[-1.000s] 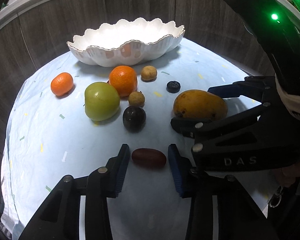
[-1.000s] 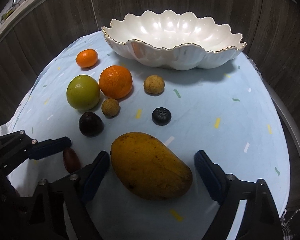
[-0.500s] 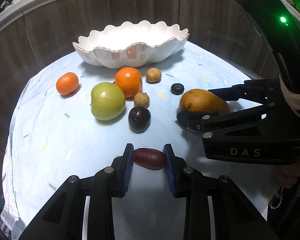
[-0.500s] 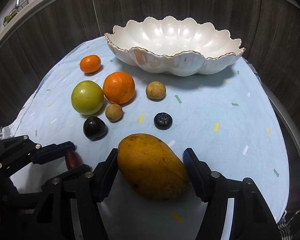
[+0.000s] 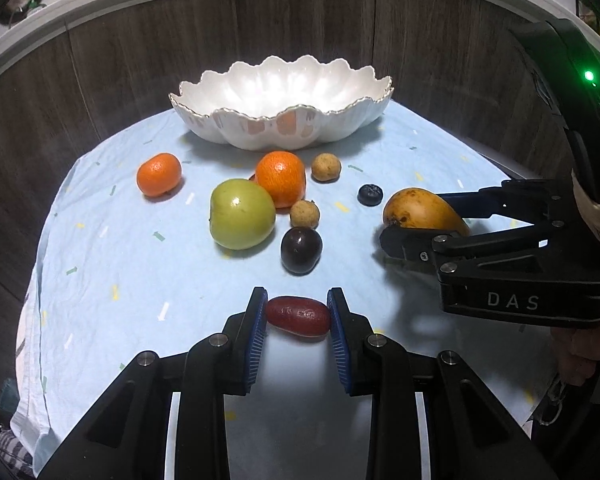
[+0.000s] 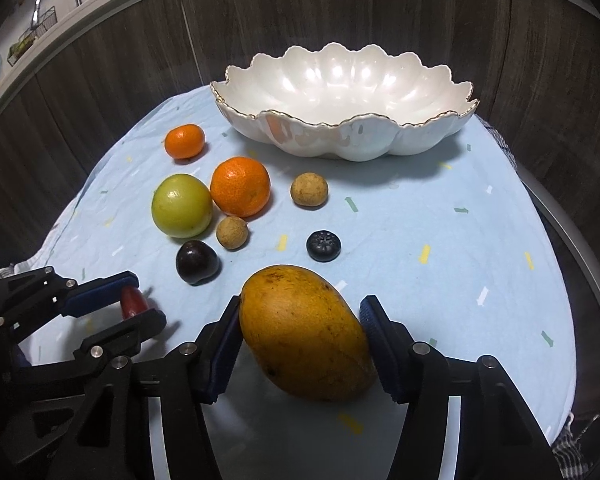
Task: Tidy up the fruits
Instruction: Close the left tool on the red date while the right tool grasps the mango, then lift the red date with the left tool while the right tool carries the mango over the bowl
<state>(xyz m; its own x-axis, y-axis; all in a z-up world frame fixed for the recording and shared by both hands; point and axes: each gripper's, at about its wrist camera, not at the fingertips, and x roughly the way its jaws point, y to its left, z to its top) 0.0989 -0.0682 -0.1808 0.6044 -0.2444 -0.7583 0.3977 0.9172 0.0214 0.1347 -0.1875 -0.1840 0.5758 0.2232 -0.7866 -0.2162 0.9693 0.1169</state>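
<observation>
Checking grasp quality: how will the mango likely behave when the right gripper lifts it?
The mango looks heavy for a pinch, filling the closing right gripper. Its smooth, rounded skin may slip. Its far end juts past the pads, so it could pivot downward.

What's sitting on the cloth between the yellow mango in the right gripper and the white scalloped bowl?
In the right wrist view, only a small dark blueberry lies between the yellow mango and the white scalloped bowl; the rest of that stretch is bare blue cloth.
</observation>
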